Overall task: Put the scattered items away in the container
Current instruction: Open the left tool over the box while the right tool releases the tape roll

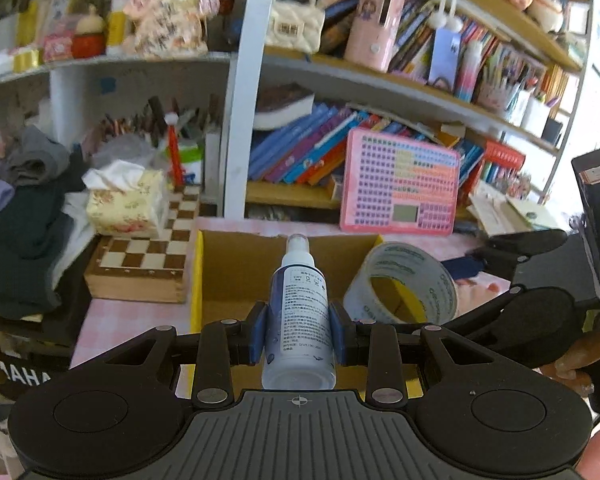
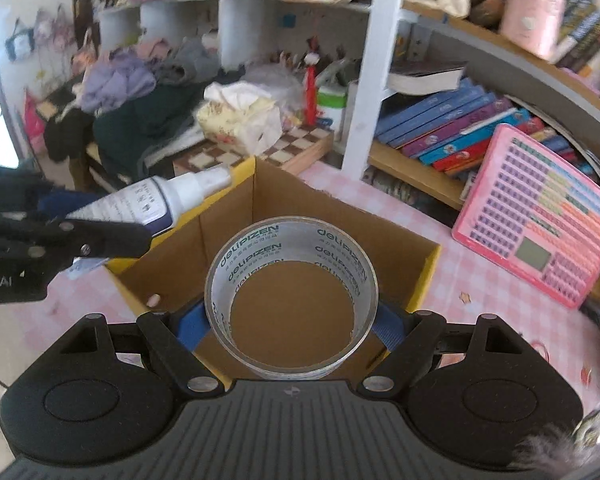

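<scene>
My left gripper (image 1: 299,334) is shut on a white and blue spray bottle (image 1: 301,312), held over the open cardboard box (image 1: 236,276) with yellow edges. My right gripper (image 2: 291,320) is shut on a roll of clear tape (image 2: 291,258), held above the same box (image 2: 400,252). In the right wrist view the spray bottle (image 2: 160,200) and left gripper come in from the left over the box's rim. In the left wrist view the tape roll (image 1: 404,284) hangs at the box's right side.
The box stands on a pink checked tablecloth (image 2: 480,312). A wooden chessboard box (image 1: 148,260) with a tissue pack (image 1: 128,204) on it sits left. A pink keypad toy (image 1: 400,184) leans on bookshelves behind. Clothes (image 1: 24,216) are piled at the far left.
</scene>
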The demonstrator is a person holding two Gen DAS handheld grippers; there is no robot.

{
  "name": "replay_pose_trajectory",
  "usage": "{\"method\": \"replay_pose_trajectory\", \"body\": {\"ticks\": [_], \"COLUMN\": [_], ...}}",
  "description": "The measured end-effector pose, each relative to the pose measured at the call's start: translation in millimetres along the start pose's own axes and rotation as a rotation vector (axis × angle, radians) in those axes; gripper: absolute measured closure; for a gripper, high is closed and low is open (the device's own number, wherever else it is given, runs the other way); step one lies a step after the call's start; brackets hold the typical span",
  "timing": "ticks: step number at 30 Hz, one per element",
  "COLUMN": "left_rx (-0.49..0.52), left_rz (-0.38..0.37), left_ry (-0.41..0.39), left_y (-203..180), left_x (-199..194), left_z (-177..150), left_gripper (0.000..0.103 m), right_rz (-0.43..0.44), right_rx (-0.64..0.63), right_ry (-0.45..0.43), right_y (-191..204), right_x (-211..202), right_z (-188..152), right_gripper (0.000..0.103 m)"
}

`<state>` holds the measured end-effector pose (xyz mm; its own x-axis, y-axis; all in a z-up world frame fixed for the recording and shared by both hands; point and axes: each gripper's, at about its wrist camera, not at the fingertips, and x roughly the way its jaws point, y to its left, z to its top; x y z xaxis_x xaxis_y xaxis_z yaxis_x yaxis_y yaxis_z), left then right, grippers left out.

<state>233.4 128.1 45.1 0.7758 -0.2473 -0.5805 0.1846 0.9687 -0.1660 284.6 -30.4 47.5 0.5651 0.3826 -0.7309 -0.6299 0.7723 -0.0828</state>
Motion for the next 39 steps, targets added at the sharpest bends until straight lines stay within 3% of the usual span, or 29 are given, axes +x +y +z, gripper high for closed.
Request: {"method": "replay_pose_trajectory", "body": {"ticks": [10, 17, 32, 39], "left_rx": [0.068, 0.103, 0.165, 0.155], "left_rz": [0.043, 0.081, 0.098, 0.104], "left_ry": [0.168, 0.249, 0.36, 0.356], "left_y": [5.9, 11.1, 6.5, 4.4], "left_x": [89.5, 134.9, 167.0, 168.7], "left_z": [11.7, 14.0, 15.9, 17.4], "left_gripper": [0.072, 0.072, 0.072, 0.072], "right_rz": [0.071, 0.096, 0.127, 0.119], "right_rx": [-0.226, -0.28, -0.344, -0.355], "right_ry": [0.142, 0.228, 0.317, 0.34], "right_y": [-7.7, -18.6, -24.5, -22.0], "right_x": [79.5, 121.2, 160.1, 160.3], "right_z": [15.5, 16.9, 17.2, 15.3], "right_gripper": [0.021, 0.02, 0.02, 0.02]}}
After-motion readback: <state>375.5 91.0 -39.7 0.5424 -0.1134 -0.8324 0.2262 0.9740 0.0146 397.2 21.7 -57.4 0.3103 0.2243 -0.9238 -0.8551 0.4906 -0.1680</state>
